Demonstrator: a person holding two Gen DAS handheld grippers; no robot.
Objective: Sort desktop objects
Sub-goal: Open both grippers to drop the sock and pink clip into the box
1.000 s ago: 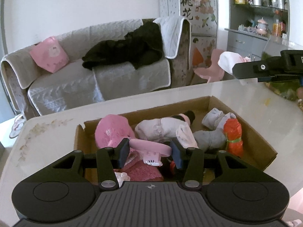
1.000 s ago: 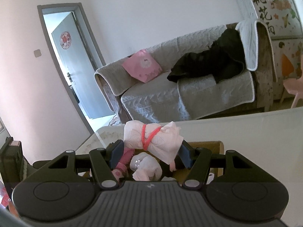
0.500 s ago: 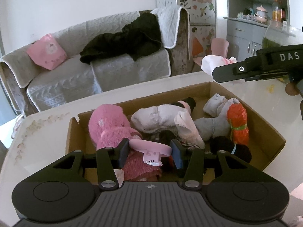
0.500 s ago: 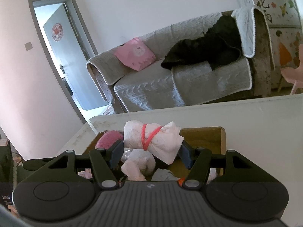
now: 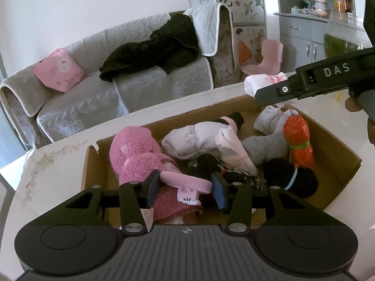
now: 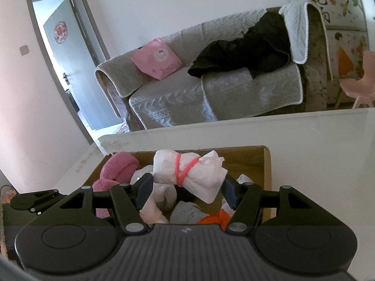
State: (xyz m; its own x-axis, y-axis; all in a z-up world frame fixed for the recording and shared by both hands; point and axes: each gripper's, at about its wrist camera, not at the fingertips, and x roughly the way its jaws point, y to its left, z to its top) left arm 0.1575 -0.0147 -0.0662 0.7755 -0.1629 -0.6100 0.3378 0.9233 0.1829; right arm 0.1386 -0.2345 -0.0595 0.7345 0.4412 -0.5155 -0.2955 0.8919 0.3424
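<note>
Left gripper (image 5: 185,188) is clamped on a flat pink plastic clip (image 5: 185,182), low over the open brown cardboard box (image 5: 337,152) on the white tabletop (image 5: 58,149). It looks rigid and light, best pinched across its edges. Right gripper (image 6: 185,187) squeezes a white paper-towel bundle tied with a pink band (image 6: 187,172) above the box; soft, weightless, crushable, so grip mid-body.

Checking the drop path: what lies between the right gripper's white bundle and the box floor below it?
Piled socks fill the cardboard box under the white bundle, per the right wrist view.
</note>
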